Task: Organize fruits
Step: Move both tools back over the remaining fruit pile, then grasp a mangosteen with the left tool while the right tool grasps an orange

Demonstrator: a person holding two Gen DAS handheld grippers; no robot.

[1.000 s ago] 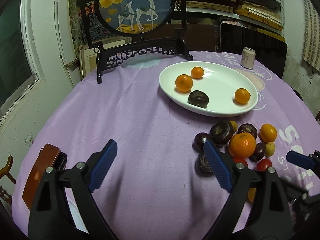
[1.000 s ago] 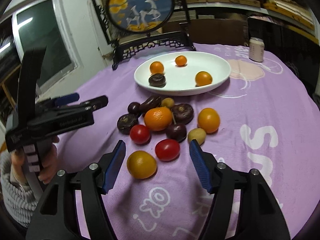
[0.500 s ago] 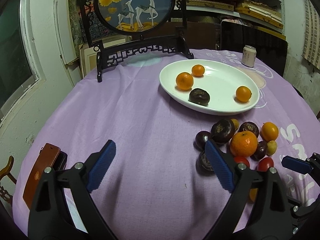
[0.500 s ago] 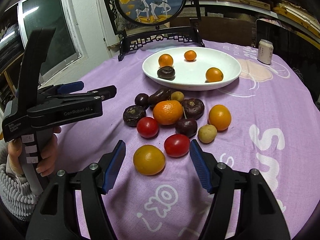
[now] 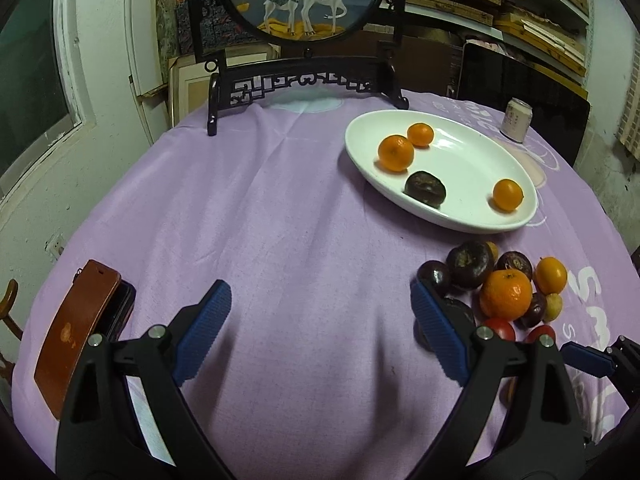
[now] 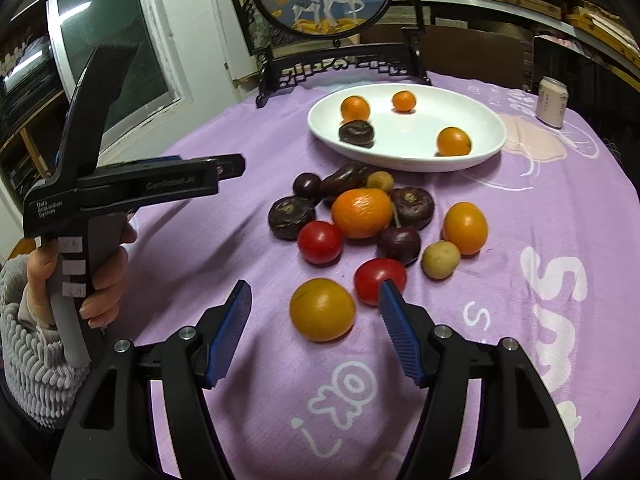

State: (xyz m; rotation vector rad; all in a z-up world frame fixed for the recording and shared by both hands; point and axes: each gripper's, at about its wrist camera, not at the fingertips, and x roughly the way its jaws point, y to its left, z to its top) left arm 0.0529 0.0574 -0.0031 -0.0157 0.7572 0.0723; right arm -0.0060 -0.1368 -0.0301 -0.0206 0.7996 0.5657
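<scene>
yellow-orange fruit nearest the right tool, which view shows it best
The right wrist view: the yellow-orange fruit lies whole and unobstructed on the purple cloth, just ahead of the open right tool. In the left wrist view only a sliver of it shows behind the left tool's arm.

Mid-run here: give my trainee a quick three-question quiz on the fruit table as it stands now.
1. How many fruits lie on the white plate?
2. True or false: the right gripper is shut on a fruit.
3. Which fruit lies nearest the right gripper's fingers: A) yellow-orange fruit, B) big orange, C) small tan fruit?

Key: 1. Four: three orange, one dark. 2. False; open, nothing held. 3. A.
</scene>
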